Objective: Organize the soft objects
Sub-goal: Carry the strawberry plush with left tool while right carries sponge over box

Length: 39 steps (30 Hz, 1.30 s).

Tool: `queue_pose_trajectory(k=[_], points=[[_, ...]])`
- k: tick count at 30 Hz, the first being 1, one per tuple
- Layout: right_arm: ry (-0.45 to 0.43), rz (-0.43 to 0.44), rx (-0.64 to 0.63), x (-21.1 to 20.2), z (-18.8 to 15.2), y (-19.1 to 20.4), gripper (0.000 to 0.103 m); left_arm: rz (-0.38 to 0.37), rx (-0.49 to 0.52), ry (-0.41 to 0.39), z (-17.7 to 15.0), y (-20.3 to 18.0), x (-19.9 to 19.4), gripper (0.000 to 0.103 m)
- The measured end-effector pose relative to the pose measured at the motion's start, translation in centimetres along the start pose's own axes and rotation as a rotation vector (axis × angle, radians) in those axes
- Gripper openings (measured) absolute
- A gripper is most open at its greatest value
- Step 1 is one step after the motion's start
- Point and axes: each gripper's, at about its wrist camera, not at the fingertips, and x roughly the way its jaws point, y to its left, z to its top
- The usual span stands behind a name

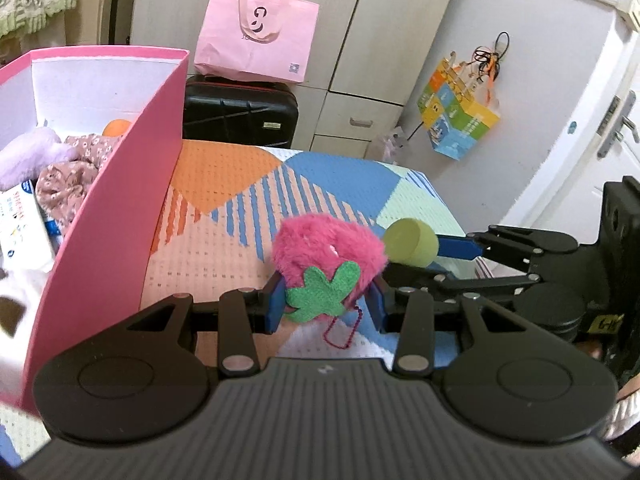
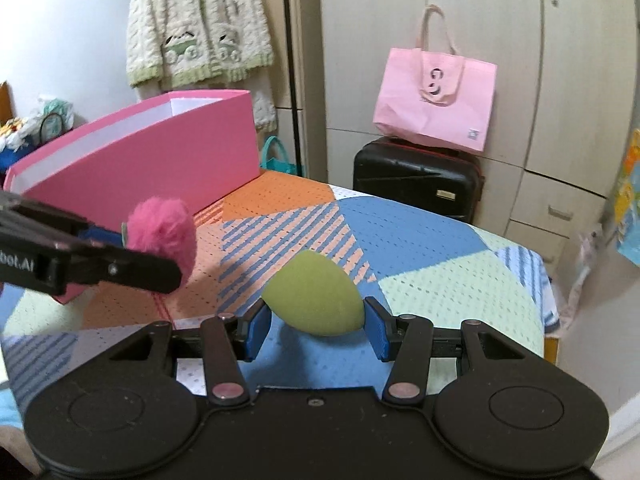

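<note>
My left gripper (image 1: pixel 326 306) is shut on a fuzzy pink strawberry plush (image 1: pixel 330 254) with a green felt leaf and a bead chain, held above the patterned bedspread (image 1: pixel 224 208). My right gripper (image 2: pixel 316 326) is shut on a green egg-shaped sponge (image 2: pixel 314 294), also held above the bedspread (image 2: pixel 420 232). The sponge (image 1: pixel 410 242) shows in the left wrist view just right of the plush. The plush (image 2: pixel 162 234) shows in the right wrist view at the left. A pink box (image 1: pixel 116 184) stands at the left, holding a purple plush (image 1: pixel 30 156) and floral cloth (image 1: pixel 70 176).
A black suitcase (image 1: pixel 240 110) with a pink tote bag (image 1: pixel 258 36) on it stands beyond the bed by the wardrobe. A colourful bag (image 1: pixel 458 114) hangs on the right wall next to a door. A knitted cardigan (image 2: pixel 198 20) hangs behind the pink box (image 2: pixel 140 164).
</note>
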Motion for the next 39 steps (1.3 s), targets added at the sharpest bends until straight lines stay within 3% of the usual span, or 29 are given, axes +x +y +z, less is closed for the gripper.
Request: queue_pose_trajectory(k=[7, 13, 16, 19, 30, 35, 39], points=[[-0.01, -0.122, 0.017, -3.1, -1.1, 3.1, 0.056, -0.011, 0.025, -0.006, -1.4, 0.1, -2.1, 0.04], [0.0, -0.091, 0.04, -5.5, -2.4, 5.5, 0.056, -0.039, 0.048, 0.059, -3.2, 1.0, -3.9, 0.04], [-0.004, -0.075, 0.026, -6.5, -2.7, 6.8, 0.056, -0.089, 0.035, 0.099, -4.0, 1.7, -5.0, 0.04], [0.001, -0.049, 0.016, -7.4, -3.0, 8.2, 0.056, -0.126, 0.034, 0.127, -4.6, 2.3, -6.3, 0.04], [0.048, 0.103, 0.065, -8.7, -2.9, 11.3, 0.056, -0.124, 0.044, 0.169, -5.3, 4.7, -11.6, 0.04], [0.042, 0.206, 0.05, -8.9, -2.0, 12.9, 0.056, -0.211, 0.005, 0.223, -4.8, 6.1, -13.7, 0.04], [0.009, 0.246, 0.004, -9.3, -0.5, 14.1, 0.056, -0.201, 0.018, 0.195, -4.0, 6.4, -15.8, 0.04]])
